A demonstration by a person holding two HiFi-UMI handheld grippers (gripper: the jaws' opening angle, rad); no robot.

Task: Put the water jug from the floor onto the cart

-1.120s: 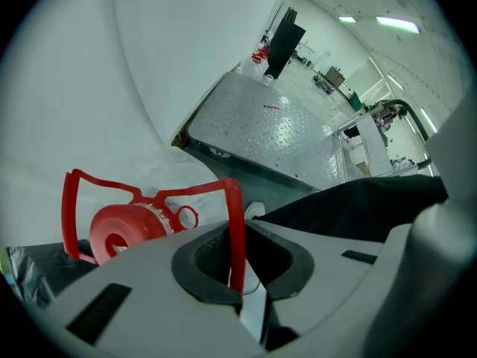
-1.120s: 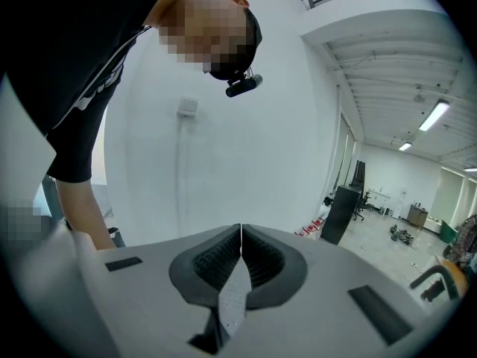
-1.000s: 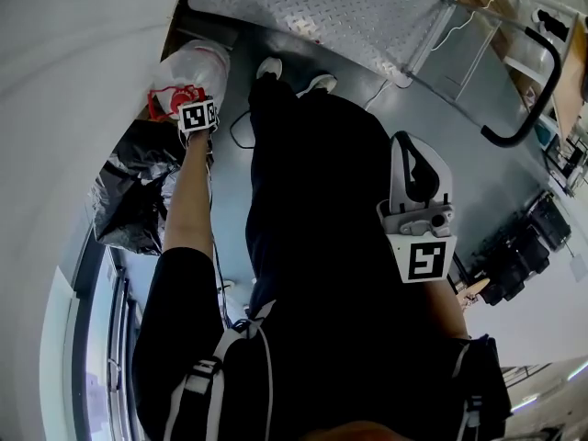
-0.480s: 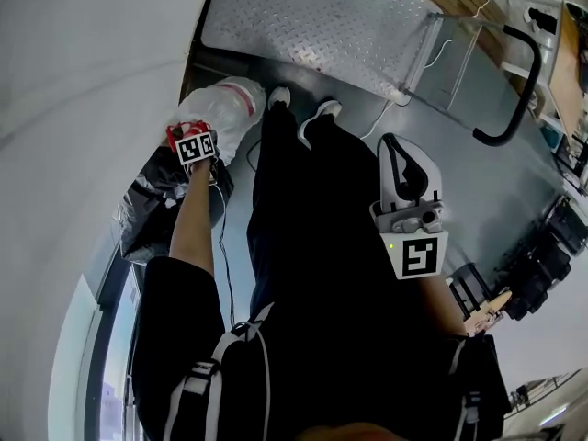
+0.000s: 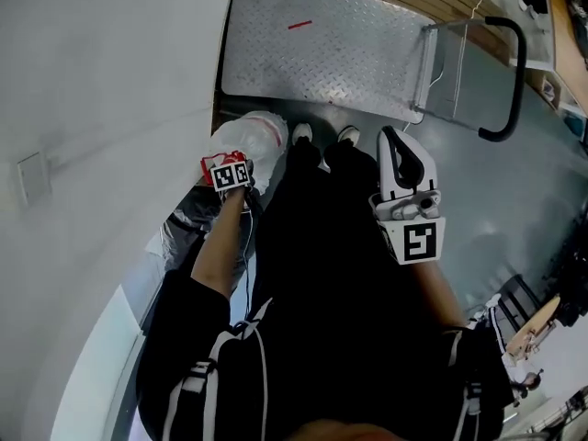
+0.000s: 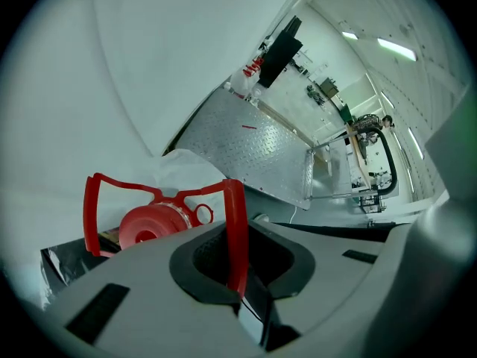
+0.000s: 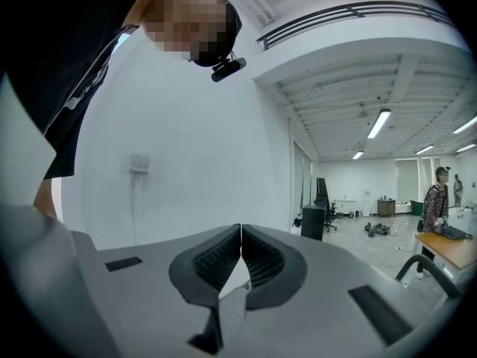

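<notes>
Grey flooring carries a flat cart with a diamond-plate steel deck (image 5: 322, 53) and a black tubular push bar (image 5: 514, 72). The translucent plastic water jug (image 5: 253, 141) with a red cap (image 6: 149, 226) hangs just off the deck's near-left corner, not yet on it. The left gripper (image 6: 238, 271) is clamped on the jug's thin red plastic carry handle (image 6: 235, 222). The right gripper (image 7: 240, 252) is closed and empty. Expect a heavy, swinging load. The handle probably flexes, so grip it mid-span.
</notes>
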